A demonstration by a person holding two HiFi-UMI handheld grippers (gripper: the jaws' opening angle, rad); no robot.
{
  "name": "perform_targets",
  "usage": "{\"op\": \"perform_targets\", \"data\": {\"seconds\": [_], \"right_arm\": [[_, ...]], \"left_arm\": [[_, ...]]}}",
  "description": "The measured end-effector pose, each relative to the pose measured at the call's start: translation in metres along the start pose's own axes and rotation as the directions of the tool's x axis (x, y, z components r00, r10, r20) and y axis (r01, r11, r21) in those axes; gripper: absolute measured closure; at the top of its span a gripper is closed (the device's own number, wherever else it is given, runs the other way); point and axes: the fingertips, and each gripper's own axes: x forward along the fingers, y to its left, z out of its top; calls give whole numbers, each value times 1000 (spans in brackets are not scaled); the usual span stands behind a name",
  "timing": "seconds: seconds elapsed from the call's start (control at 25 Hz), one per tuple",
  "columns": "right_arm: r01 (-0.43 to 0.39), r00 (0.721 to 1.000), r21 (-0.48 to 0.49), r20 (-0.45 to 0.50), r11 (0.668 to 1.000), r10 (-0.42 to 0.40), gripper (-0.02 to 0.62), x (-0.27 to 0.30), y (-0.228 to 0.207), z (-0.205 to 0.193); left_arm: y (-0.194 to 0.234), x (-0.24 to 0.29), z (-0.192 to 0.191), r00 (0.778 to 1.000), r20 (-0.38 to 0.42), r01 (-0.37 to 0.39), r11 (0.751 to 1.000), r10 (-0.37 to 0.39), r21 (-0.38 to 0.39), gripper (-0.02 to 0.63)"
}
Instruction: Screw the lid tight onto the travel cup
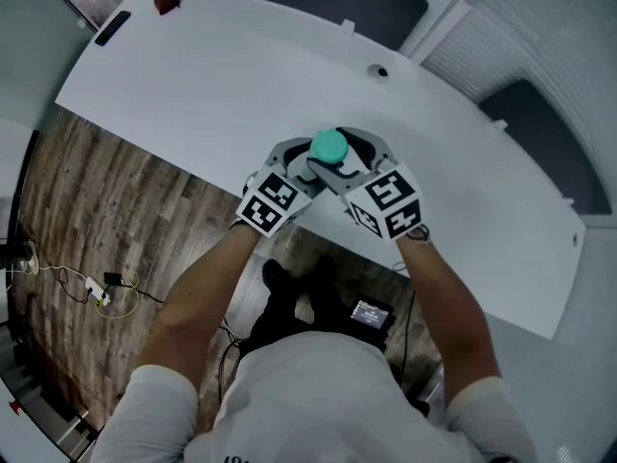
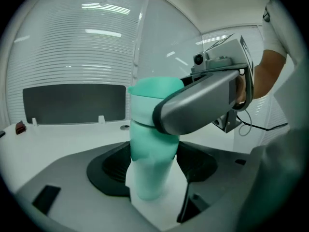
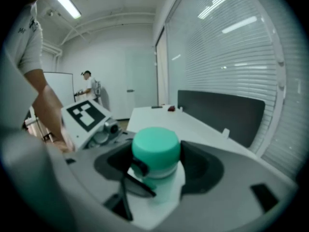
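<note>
The left gripper (image 2: pixel 154 167) clamps the body of the mint-green travel cup (image 2: pixel 149 144), which is upright at the near edge of the white table (image 1: pixel 241 95). The right gripper (image 3: pixel 157 166) reaches in from the opposite side, its jaws closed on the lid (image 3: pixel 155 146). Beyond, a dark panel (image 2: pixel 72 103) stands along the table's far edge.

Matt plastic lid (image 3: pixel 155 148), smooth table (image 1: pixel 241 95)
</note>
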Motion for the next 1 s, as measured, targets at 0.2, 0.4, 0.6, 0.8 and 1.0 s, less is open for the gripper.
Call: {"op": "perform_targets", "data": {"seconds": [0.2,0.4,0.6,0.8,1.0], "right_arm": [[99,995,51,3,994,-99,279,-2,-3,-2],[183,983,81,11,980,-184,279,-4,-4,-2],[126,992,64,0,990,-126,279,-5,-2,-5],[-40,999,-5,3,999,40,279,-3,7,-4],[-173,985,14,12,985,173,279,-5,11,-3]], "left_arm": [[1,0,0,994,12,-108,993,108,-45,296],[1,0,-2,976,-4,-218,971,218,-94,295],[-4,-5,-2,997,-21,-81,997,81,-20,295],[-6,-9,-8,989,-95,122,988,-114,92,293],[-12,-2,-7,975,-115,200,976,-190,85,291]]}}
